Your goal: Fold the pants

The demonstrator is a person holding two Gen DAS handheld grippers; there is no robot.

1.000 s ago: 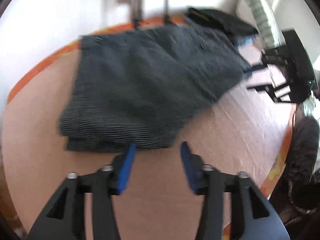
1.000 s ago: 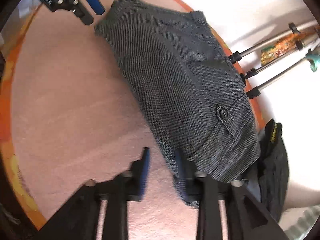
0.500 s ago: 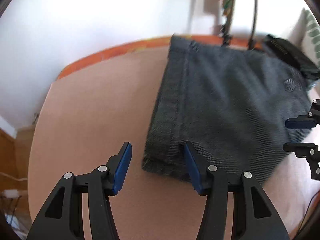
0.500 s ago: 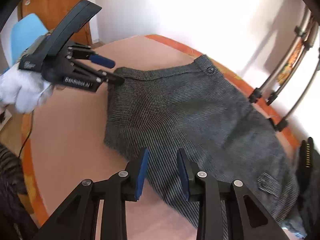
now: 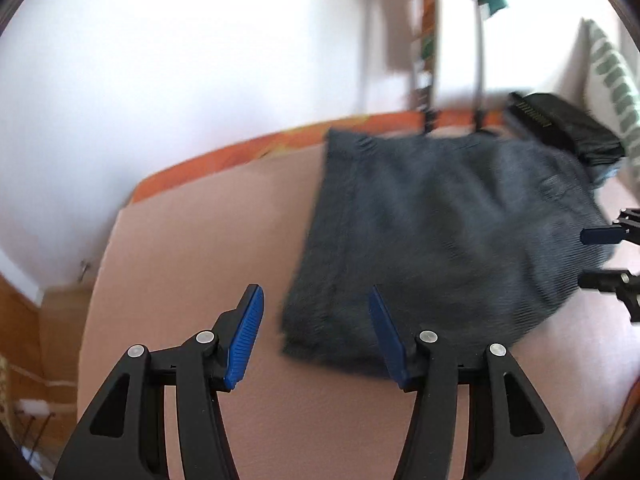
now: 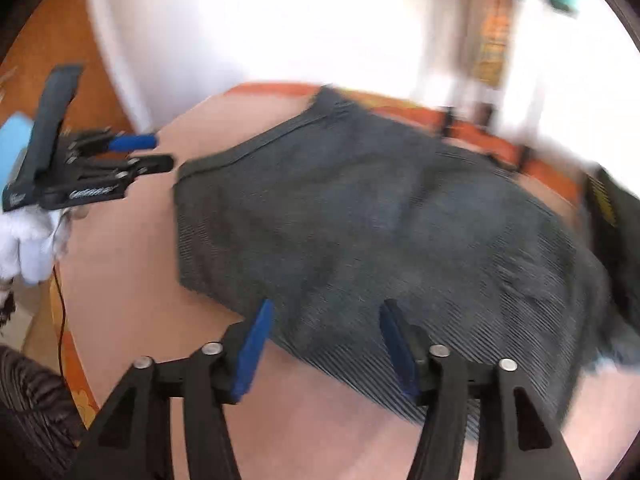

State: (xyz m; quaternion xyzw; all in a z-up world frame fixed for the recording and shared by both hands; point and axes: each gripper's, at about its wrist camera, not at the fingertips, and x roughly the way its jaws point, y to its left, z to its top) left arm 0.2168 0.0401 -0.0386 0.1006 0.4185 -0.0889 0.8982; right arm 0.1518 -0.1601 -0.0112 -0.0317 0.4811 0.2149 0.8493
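The dark grey folded pants (image 5: 440, 232) lie flat on the pink table cover (image 5: 192, 248); they also show in the right wrist view (image 6: 380, 232). My left gripper (image 5: 316, 332) is open and empty, hovering just before the near left corner of the pants. My right gripper (image 6: 324, 344) is open and empty, its fingertips over the near edge of the pants. Each gripper shows in the other's view: the right one (image 5: 604, 256) at the pants' right edge, the left one (image 6: 148, 154) at their left corner.
The table has an orange border (image 5: 240, 152) against a white wall. A black bag (image 5: 560, 128) lies at the far right behind the pants. Metal stand legs (image 5: 476, 80) rise at the back edge. A wooden floor (image 5: 24, 320) lies left of the table.
Both grippers have opened wider. The right gripper has moved in over the pants' near edge. The left gripper stays at the pants' near left corner. The pants have not moved.
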